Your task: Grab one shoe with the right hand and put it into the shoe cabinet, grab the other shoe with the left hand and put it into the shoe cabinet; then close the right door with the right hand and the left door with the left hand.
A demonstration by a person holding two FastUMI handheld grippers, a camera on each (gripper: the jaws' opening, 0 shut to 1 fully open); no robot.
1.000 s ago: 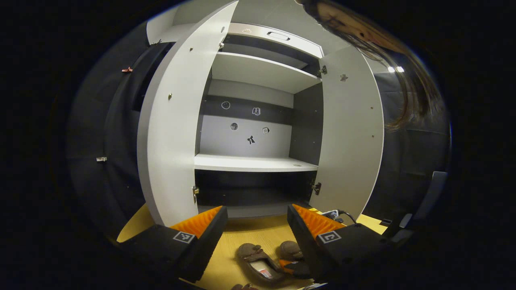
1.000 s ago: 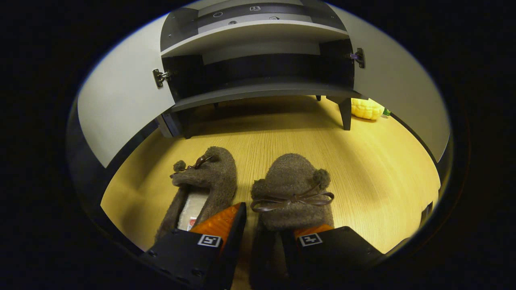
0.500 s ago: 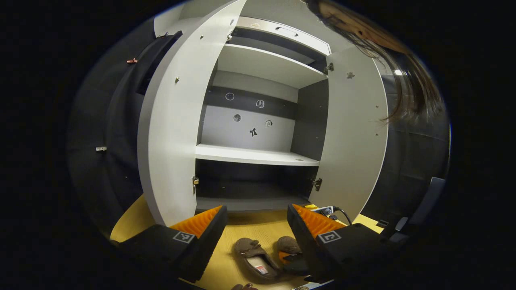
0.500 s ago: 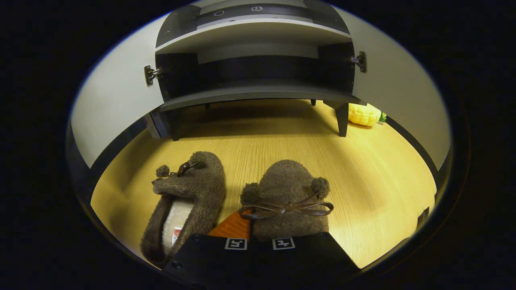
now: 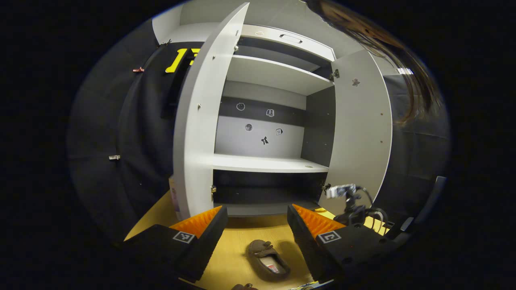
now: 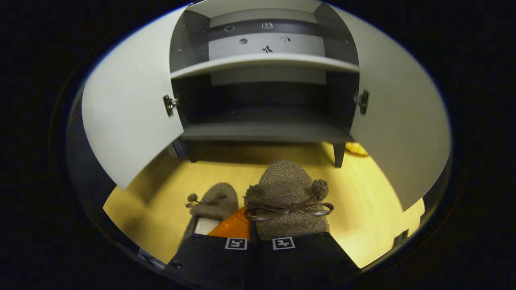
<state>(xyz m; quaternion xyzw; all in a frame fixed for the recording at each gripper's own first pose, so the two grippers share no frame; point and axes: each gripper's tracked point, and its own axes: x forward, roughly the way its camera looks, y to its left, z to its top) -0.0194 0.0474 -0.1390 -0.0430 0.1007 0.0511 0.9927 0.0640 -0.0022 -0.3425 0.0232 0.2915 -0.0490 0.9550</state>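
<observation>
My right claw [image 6: 254, 241] is pinching a brown fuzzy slipper [image 6: 288, 201] by its heel, raised over the wooden floor [image 6: 375, 201], toe aimed at the shoe cabinet [image 6: 264, 131] straight ahead, both doors swung wide. The other slipper [image 6: 213, 201] lies on the floor just left of that claw. My left claw [image 5: 258, 217] is spread, that slipper [image 5: 267, 258] below between its fingers.

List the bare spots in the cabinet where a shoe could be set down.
The lowest compartment is bare between both hinges. The light shelf above is bare too. The floor is crowded near the left shoe. The right gripper grips the right shoe.
</observation>
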